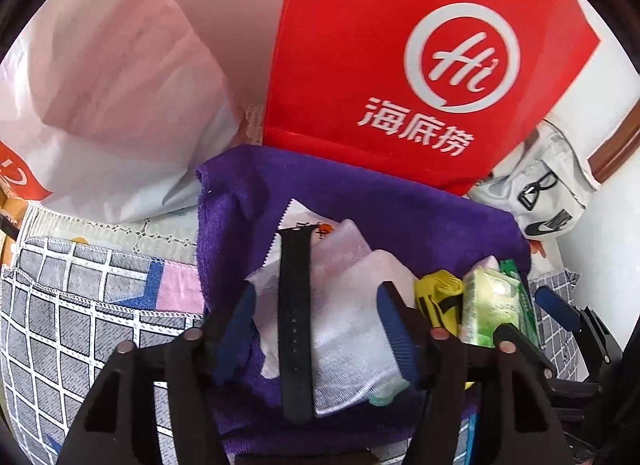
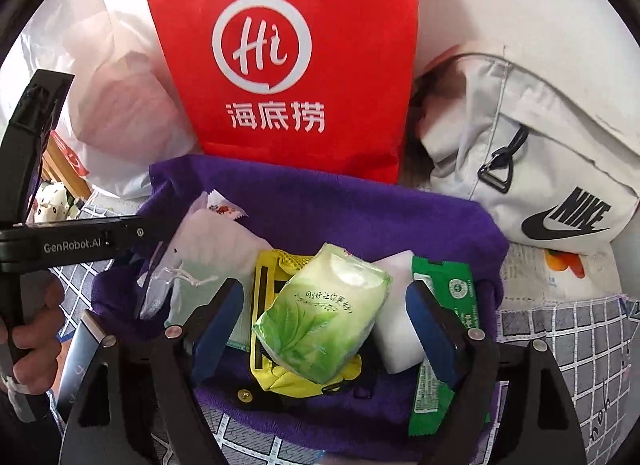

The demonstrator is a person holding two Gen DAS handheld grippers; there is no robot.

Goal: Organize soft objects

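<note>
A purple towel [image 1: 360,201] [image 2: 340,209] lies spread out with small items on it. My left gripper [image 1: 320,325] is open around a white mesh pouch [image 1: 348,345] with a black watch strap [image 1: 294,325] lying across it. My right gripper [image 2: 324,329] is open around a green tissue pack [image 2: 324,313] that rests on a yellow pouch [image 2: 276,373]. A white block [image 2: 396,337] and a green sachet [image 2: 444,305] lie by the right finger. The green pack [image 1: 492,309] also shows in the left wrist view.
A red paper bag [image 1: 400,57] [image 2: 288,57] stands behind the towel. A white plastic bag [image 1: 112,97] sits at its left, a white Nike bag [image 2: 540,145] at its right. A grey checked cloth [image 1: 60,325] covers the surface.
</note>
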